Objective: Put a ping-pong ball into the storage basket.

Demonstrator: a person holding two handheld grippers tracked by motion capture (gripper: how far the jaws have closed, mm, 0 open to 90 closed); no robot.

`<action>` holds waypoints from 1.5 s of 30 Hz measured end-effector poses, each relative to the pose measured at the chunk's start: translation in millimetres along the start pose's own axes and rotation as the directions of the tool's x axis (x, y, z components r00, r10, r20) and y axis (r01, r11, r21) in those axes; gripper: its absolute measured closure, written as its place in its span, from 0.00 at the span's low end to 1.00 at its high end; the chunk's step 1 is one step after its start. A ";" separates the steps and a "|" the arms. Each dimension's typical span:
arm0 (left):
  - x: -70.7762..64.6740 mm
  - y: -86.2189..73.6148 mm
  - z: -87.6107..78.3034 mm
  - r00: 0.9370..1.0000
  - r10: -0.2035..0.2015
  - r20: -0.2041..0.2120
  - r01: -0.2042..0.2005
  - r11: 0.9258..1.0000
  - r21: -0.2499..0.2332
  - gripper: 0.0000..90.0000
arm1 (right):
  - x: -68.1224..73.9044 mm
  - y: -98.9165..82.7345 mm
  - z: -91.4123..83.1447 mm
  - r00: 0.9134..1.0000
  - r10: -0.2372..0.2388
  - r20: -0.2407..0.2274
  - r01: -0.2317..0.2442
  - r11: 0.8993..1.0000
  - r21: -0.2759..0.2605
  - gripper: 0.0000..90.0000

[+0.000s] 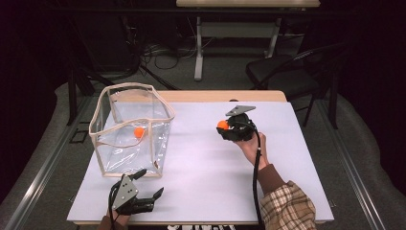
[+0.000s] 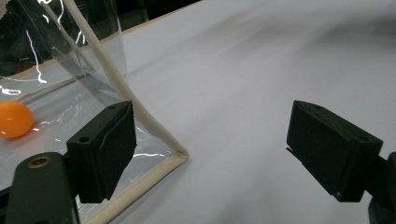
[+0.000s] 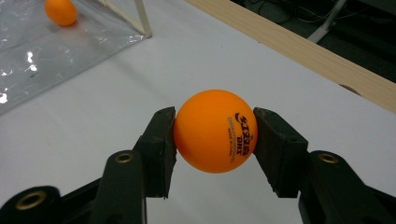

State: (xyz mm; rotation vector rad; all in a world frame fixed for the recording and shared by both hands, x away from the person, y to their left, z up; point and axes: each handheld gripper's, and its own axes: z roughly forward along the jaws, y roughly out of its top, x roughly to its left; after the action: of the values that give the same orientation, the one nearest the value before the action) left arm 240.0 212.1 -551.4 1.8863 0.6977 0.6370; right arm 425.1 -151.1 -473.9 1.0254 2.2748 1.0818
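While the left tool (image 1: 145,184) gapes, the right tool (image 3: 214,135) pinches a glossy orange ball (image 3: 215,131) with black print

White tabletop (image 1: 206,167) with a wooden far edge (image 1: 220,96), black chair (image 1: 287,72) beyond the right corner, white-legged desk (image 1: 239,24) farther back, tangled cables (image 1: 163,52) on the grey floor.

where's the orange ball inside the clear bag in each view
High view: ball in the bag, left of centre, seen through the clear bag's wall.
Left gripper view: far left edge, behind the bag's wall.
Right gripper view: top left corner.
Shared landmark: the bag's cream trim.
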 end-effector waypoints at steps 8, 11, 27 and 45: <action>-0.6 -0.6 -1.9 1.000 -0.004 -0.012 0.004 1.000 0.000 0.18 | 0.2 7.0 -6.2 1.000 -0.007 -0.002 0.007 1.000 -0.015 0.57; -0.8 -0.3 -1.4 1.000 -0.002 -0.012 0.002 1.000 0.000 0.18 | 0.6 9.0 -8.5 1.000 -0.010 -0.005 0.010 1.000 -0.021 0.57; -0.2 0.2 0.3 1.000 0.001 -0.006 -0.001 1.000 0.002 0.18 | 9.1 25.5 -13.8 0.999 -0.045 -0.015 0.044 0.998 -0.039 0.57; -0.1 0.6 1.2 1.000 0.003 -0.003 -0.003 1.000 -0.001 0.18 | 24.0 45.2 -5.4 0.995 -0.083 -0.051 0.080 0.995 -0.051 0.57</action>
State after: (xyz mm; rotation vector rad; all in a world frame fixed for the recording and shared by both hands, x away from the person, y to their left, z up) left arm 240.9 211.1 -551.3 1.8867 0.6963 0.6416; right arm 426.3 -116.1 -436.2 0.8867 2.2983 1.1373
